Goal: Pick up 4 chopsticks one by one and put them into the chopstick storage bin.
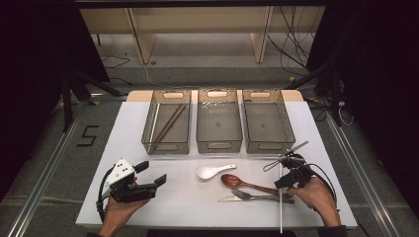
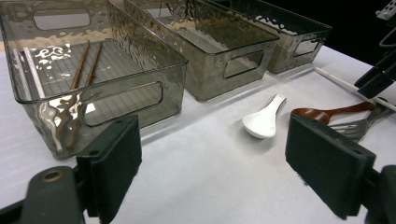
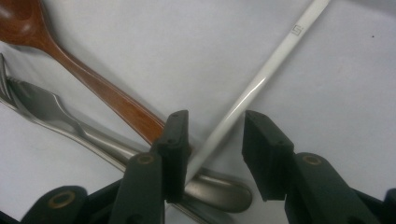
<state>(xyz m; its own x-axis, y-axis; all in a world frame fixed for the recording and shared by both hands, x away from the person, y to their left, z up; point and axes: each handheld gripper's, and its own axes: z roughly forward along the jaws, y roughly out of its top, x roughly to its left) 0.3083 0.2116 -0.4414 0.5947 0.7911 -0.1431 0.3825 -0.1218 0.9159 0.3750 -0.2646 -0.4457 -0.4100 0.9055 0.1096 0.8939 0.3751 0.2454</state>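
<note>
Right gripper view: the right gripper [image 3: 212, 140] has its jaws partly closed around a white chopstick [image 3: 261, 74], which runs up between them on a slant toward the top right. The pads stand apart from it on both sides, so nothing is gripped yet. The stick's near end lies across the handle of a metal fork [image 3: 56, 114], and a brown wooden spoon [image 3: 93, 84] slides in under the left jaw — close enough, I'd judge, to get pinched along with the stick.

From the high view, the chopstick [image 1: 280, 207] lies lengthwise toward the person, at the right hand's side of the table [image 1: 148, 207], so the right hand is plainly the nearer one. That view also shows what the close one cannot: three trays at the far edge, the left tray [image 1: 166, 143] already holding chopsticks.

The left gripper [image 1: 148, 186] waits well apart, jaws wide and empty; its own view looks across a white soup spoon [image 2: 264, 121].
</note>
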